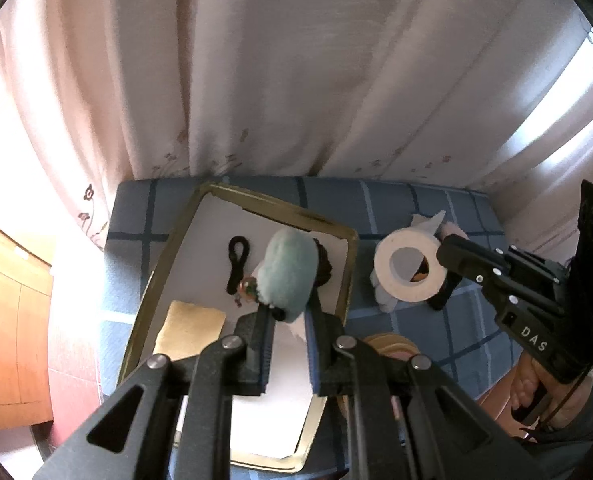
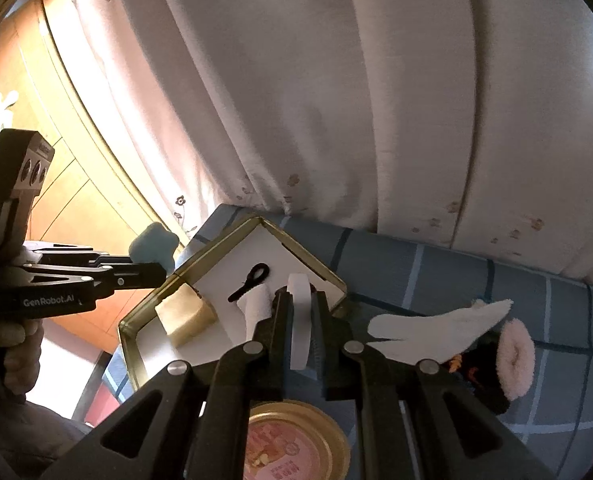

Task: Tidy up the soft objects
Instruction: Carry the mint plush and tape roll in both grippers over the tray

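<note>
Left gripper [image 1: 288,312] pinches the teal plush [image 1: 290,270] over the gold tray [image 1: 346,280], seemingly to drop it in. Right gripper [image 2: 302,320] clamps the white roll [image 2: 299,320], apparently tray-bound too.

In the gold-rimmed tray [image 1: 346,264] lie one black hair tie [image 1: 237,258] and one yellow sponge [image 1: 190,326], while beside the tray sit one round tin lid [image 2: 296,440] and one pink puff [image 2: 514,358].
</note>
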`<state>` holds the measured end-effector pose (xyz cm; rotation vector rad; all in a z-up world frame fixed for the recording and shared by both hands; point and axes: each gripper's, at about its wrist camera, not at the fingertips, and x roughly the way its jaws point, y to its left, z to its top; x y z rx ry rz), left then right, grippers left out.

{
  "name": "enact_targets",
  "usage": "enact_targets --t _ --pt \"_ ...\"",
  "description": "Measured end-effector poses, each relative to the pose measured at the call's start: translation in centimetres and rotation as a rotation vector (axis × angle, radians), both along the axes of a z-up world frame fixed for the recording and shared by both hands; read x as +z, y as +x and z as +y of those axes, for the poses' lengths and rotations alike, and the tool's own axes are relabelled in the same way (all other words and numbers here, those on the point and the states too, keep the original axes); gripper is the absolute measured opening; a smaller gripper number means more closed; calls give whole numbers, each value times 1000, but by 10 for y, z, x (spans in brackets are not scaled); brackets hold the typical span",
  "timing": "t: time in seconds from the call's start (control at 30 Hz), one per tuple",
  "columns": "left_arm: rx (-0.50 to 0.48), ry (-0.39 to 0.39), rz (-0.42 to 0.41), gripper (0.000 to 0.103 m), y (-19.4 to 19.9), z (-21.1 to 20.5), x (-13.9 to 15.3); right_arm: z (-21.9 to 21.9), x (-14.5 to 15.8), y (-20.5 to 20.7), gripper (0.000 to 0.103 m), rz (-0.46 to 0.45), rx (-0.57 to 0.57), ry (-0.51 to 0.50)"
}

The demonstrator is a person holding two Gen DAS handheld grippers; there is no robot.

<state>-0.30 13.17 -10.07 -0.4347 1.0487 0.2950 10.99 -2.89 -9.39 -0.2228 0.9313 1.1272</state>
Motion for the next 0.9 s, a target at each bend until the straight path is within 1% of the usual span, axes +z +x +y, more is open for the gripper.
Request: enact_targets --t 0.4,0.9 --pt "54 -4 23 12 -16 11 -4 23 -6 -9 10 18 70 3" --pt "124 -4 46 12 -37 18 -6 43 -11 -31 10 37 169 4"
